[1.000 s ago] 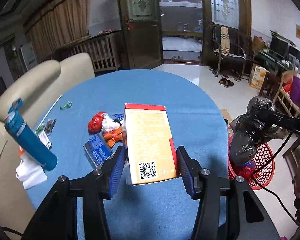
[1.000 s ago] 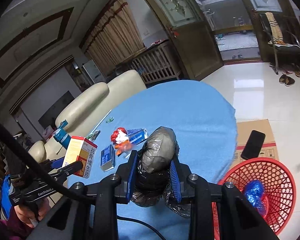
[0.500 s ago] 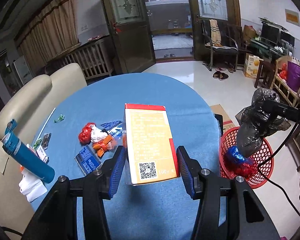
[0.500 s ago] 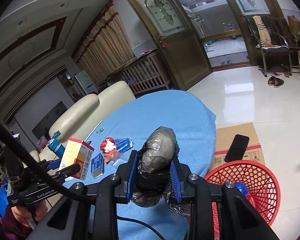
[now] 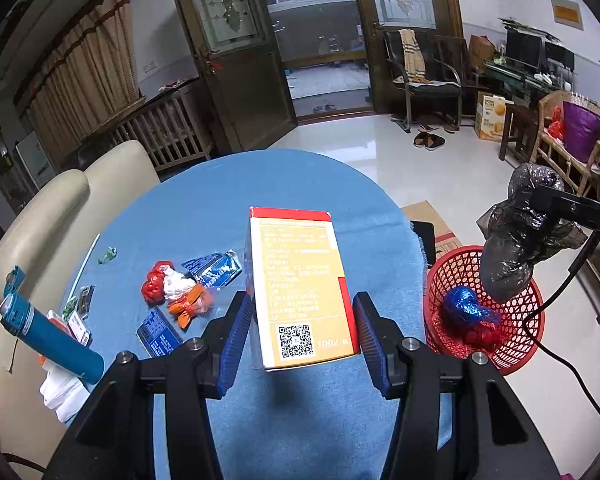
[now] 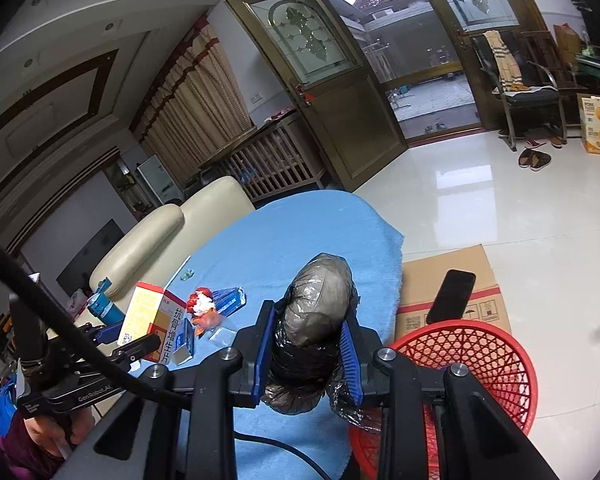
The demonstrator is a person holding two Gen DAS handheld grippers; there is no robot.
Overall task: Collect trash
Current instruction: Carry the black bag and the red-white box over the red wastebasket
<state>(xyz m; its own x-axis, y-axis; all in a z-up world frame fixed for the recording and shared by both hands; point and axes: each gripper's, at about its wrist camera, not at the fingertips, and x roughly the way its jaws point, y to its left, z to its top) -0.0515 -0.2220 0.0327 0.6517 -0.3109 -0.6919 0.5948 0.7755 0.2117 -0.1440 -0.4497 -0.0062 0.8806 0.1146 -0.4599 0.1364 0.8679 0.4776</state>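
Note:
My left gripper (image 5: 300, 336) is shut on a yellow and red carton (image 5: 300, 284) and holds it above the blue table (image 5: 236, 192). My right gripper (image 6: 306, 354) is shut on a bundle of grey-black plastic bag (image 6: 316, 316). In the left wrist view that bundle (image 5: 512, 252) hangs over the red mesh basket (image 5: 520, 344) on the floor right of the table. The basket (image 6: 484, 360) holds blue and red wrappers (image 5: 466, 312). A red, white and orange wrapper clump (image 5: 176, 292) and blue packets (image 5: 214, 270) lie on the table.
A teal bottle (image 5: 48, 336) and white paper (image 5: 62, 388) lie at the table's left edge, beside a cream sofa (image 5: 52, 216). A flat cardboard box (image 6: 460, 296) with a black phone (image 6: 452, 296) lies on the floor behind the basket. Chairs stand farther back right.
The right gripper has carried the bag bundle from beside the table's edge to above the red basket. The left gripper has risen and pulled back with the carton.

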